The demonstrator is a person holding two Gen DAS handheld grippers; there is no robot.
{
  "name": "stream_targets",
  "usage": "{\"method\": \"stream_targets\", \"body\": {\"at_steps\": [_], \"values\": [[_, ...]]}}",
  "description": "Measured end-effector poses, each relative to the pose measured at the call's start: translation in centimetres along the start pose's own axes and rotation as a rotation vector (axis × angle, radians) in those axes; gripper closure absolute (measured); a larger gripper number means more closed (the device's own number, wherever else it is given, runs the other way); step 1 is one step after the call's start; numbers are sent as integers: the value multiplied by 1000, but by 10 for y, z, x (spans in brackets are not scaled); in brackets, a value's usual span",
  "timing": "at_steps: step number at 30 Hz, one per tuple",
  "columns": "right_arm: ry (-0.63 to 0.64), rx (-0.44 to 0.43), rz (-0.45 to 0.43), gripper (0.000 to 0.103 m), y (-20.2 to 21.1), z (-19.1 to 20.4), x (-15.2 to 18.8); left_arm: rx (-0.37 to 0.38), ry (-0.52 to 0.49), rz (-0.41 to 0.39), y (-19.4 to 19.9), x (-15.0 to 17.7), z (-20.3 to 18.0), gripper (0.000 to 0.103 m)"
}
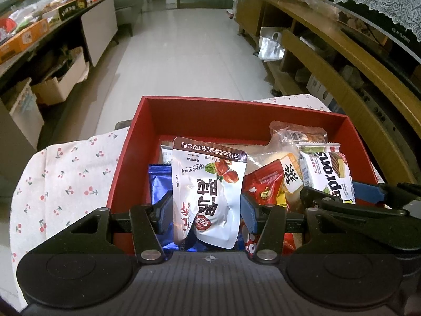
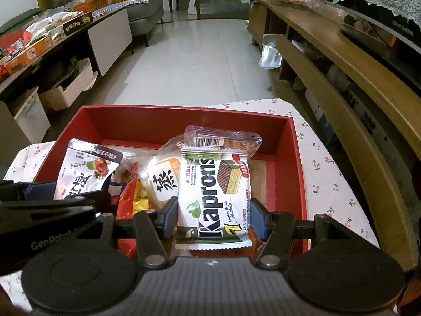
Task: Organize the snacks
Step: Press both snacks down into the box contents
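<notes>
- The left gripper point(image 1: 205, 212) has its jaws clamped on a white chestnut snack pouch point(image 1: 209, 192), held upright over the near left part of the red box point(image 1: 236, 110).
- The right gripper point(image 2: 213, 217) has its jaws closed on a Kaprons matcha wafer pack point(image 2: 213, 197), held upright above the near right part of the same box.
- The red box sits on a cherry-print cloth point(image 1: 65, 184) covering the tabletop.
- Between the two held packs lie a red snack packet point(image 1: 263, 187) and a clear-wrapped cake with an orange label point(image 2: 164, 181).
- A blue foil packet point(image 1: 159, 181) lies just left of the chestnut pouch.
- A clear barcode-labelled packet point(image 2: 223, 138) rests behind the wafer pack.
</notes>
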State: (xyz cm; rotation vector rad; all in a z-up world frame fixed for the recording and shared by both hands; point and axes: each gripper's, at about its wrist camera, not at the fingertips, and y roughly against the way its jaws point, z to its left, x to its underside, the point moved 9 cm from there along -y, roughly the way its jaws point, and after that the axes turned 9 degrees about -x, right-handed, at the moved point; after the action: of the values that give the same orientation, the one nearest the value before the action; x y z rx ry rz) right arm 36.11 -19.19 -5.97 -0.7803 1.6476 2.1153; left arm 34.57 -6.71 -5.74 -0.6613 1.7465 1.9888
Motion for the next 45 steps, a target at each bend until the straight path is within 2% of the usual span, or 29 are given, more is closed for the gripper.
{"method": "stream_targets", "body": {"at_steps": [22, 45], "values": [[20, 23, 15, 39, -5, 0, 3, -10, -6, 20, -5, 4, 0, 42], [0, 20, 19, 39, 5, -5, 4, -23, -17, 0, 4, 6, 2, 28]]}}
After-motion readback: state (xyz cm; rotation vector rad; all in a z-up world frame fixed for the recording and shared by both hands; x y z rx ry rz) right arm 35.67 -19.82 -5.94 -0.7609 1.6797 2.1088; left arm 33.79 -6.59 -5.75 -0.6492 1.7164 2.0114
